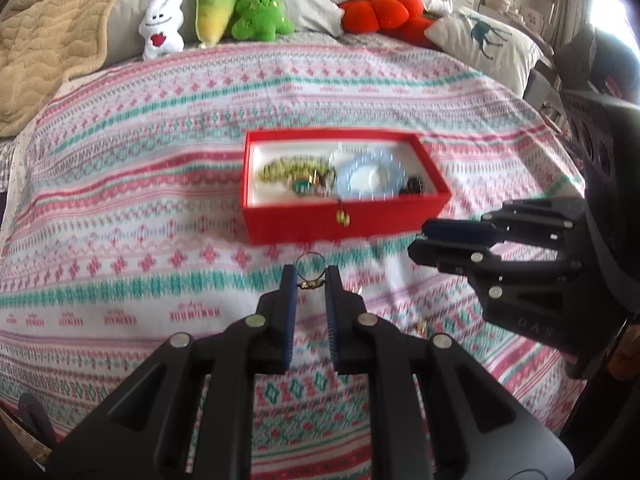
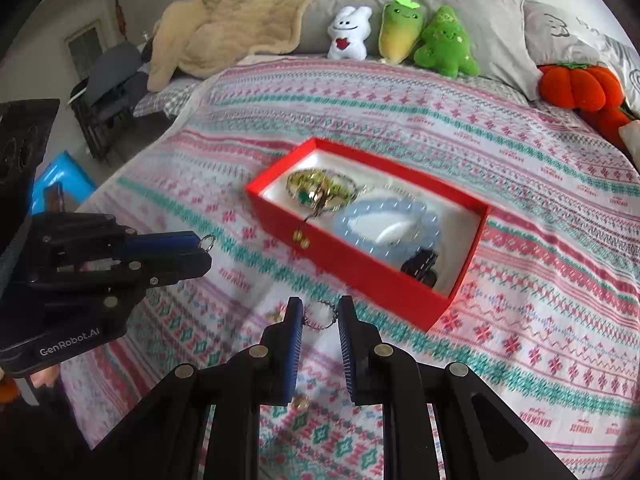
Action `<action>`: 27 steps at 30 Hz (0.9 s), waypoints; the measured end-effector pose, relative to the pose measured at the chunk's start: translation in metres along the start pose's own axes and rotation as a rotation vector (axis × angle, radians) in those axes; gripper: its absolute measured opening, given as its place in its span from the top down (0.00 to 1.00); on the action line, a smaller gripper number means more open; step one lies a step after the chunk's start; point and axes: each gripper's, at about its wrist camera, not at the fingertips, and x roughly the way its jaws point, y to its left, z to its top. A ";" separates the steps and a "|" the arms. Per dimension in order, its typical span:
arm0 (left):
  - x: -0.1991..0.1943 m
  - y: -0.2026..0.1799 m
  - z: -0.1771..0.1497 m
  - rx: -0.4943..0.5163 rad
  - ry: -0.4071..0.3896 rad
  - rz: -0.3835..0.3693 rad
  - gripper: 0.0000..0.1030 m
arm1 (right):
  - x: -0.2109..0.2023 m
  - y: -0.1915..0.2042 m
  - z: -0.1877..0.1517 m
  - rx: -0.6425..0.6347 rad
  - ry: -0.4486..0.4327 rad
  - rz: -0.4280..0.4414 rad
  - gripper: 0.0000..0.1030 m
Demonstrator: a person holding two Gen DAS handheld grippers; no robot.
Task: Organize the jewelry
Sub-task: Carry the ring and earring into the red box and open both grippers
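A red jewelry box (image 1: 344, 224) (image 2: 360, 276) lies on the patterned bedspread. It holds a green bead bracelet (image 1: 288, 170) (image 2: 320, 184), a pale blue bead bracelet (image 1: 370, 178) (image 2: 388, 224) and a dark piece (image 2: 420, 266); a small bead charm hangs over its front wall. My left gripper (image 1: 311, 278) (image 2: 206, 250) is shut on a thin ring with a gold clasp (image 1: 310, 264) (image 2: 208, 241), held just before the box. My right gripper (image 2: 320, 312) (image 1: 418, 240) is shut on a small ball-chain loop (image 2: 319, 315) above the bedspread, near the box's front corner.
Small gold pieces lie on the bedspread (image 2: 301, 403) (image 2: 274, 315) (image 1: 420, 326) under the grippers. Plush toys (image 1: 216, 12) (image 2: 404, 32), red pumpkin cushions (image 1: 380, 10) and pillows line the far side. A beige blanket (image 1: 44, 40) is at the far left.
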 end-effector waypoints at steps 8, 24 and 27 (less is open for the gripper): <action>0.016 0.000 0.039 -0.041 -0.046 -0.002 0.85 | -0.004 -0.022 0.024 0.069 -0.047 -0.036 0.82; 0.072 -0.006 0.069 -0.053 -0.050 0.078 0.85 | 0.022 -0.064 0.043 0.191 -0.038 -0.089 0.82; 0.074 -0.005 0.069 -0.059 -0.049 0.084 0.85 | 0.024 -0.068 0.043 0.198 -0.037 -0.092 0.82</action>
